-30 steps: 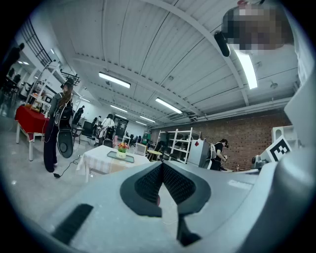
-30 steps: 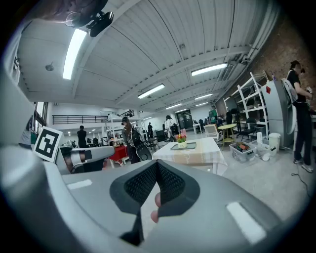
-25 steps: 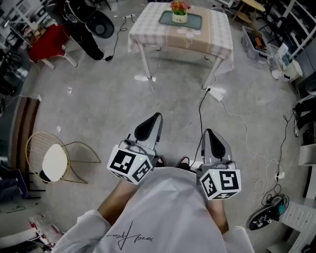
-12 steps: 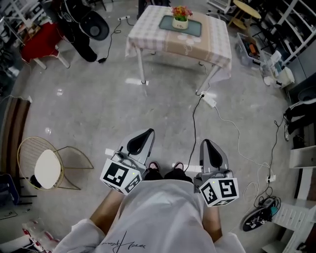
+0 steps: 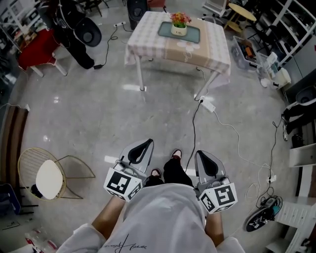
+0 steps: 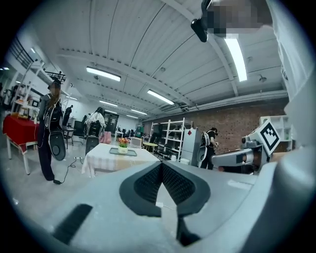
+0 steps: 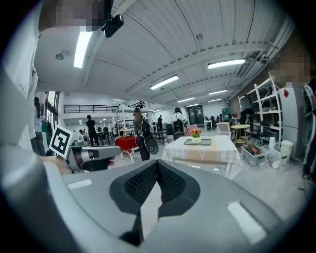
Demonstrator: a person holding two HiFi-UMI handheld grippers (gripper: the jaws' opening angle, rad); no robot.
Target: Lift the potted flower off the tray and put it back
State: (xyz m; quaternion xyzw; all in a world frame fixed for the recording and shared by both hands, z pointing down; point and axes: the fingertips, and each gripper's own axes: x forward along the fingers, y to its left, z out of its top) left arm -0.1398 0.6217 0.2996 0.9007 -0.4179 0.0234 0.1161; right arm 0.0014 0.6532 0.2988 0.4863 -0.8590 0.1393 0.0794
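Note:
A small white pot with orange and pink flowers [image 5: 179, 23] stands on a green tray [image 5: 193, 34] on a cloth-covered table [image 5: 163, 44] far ahead across the floor. It also shows small in the left gripper view as the potted flower [image 6: 122, 144] and in the right gripper view as the potted flower [image 7: 196, 134]. My left gripper [image 5: 146, 143] and right gripper [image 5: 200, 153] are held close to my body, both shut with nothing in them, far from the table. In their own views the left gripper [image 6: 161, 165] and right gripper [image 7: 157, 163] have their pads pressed together.
A power strip [image 5: 207, 105] and white cable [image 5: 237, 141] lie on the floor right of my path. A wire chair [image 5: 47, 173] stands at the left. Black bags [image 5: 79, 34], a red chair [image 5: 37, 49], shelving [image 5: 289, 29] and a round table [image 5: 242, 12] ring the table. People stand in the background.
The table and flower have drawn nearer and lower in the head view as I walk forward. Both grippers stay shut and sit slightly lower in the frame.

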